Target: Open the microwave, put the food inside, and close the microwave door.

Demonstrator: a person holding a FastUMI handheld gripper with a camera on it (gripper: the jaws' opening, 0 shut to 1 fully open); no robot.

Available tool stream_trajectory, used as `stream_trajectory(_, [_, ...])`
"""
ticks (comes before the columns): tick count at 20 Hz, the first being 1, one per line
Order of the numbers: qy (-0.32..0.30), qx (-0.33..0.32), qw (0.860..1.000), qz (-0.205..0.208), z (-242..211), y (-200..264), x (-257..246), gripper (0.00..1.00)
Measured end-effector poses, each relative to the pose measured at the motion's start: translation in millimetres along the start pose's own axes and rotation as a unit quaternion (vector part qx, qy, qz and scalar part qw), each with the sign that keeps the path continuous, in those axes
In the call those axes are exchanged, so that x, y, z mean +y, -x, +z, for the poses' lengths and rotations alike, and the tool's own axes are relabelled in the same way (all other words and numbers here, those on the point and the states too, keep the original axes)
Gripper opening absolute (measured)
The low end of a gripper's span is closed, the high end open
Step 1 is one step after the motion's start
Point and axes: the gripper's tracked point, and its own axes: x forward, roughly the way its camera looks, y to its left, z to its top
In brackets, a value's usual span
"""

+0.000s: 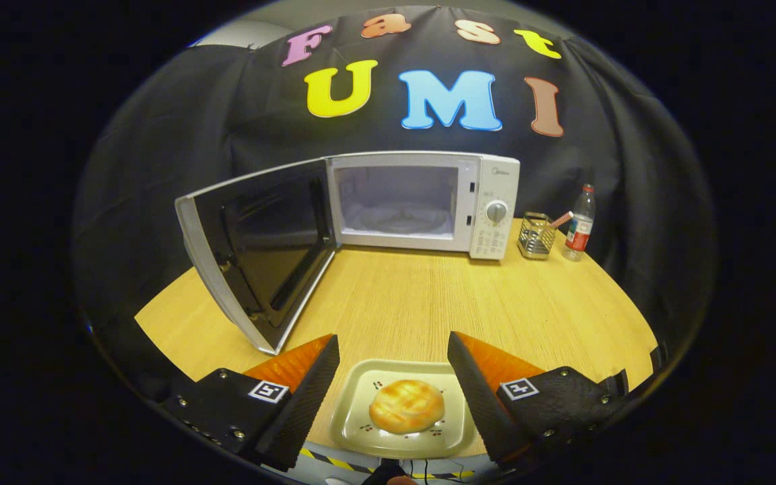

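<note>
**Bun on plate, oven open, fingers spread**

Fingers of the gripper stand wide apart, one on each side of the plate, pressing on nothing. Places below are given from the microwave.

The microwave sits at the back of the table, its door swung fully out to its left and reaching toward the gripper; the cavity looks bare apart from the turntable. The plate lies well in front of the microwave at the near table edge, and the bun rests at its middle, loose on top.

By my reading, the door is done and the food is not yet taken. The risks: the bun could slide off if the plate tips on the lift, and the door's near corner stands close to the left finger, so a careless swing might knock it.

The table is pale wood grain. Just right of the microwave stand a wire basket and, beyond it, a bottle. Black cloth hangs behind the microwave.
</note>
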Motion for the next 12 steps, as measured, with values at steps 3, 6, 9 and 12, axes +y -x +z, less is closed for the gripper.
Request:
stream_trajectory(3, [-0.01,0.039,0.999,-0.006,-26.9,-6.8,-6.4,0.98])
stream_trajectory(6, [-0.023,0.077,0.997,-0.005,-48.0,-9.9,-8.4,0.99])
stream_trajectory(9, [-0.033,0.107,0.994,0.002,-65.4,-14.9,-4.3,0.99])
stream_trajectory(12, [-0.032,0.126,0.991,-0.002,-79.6,-13.0,-6.4,0.99])
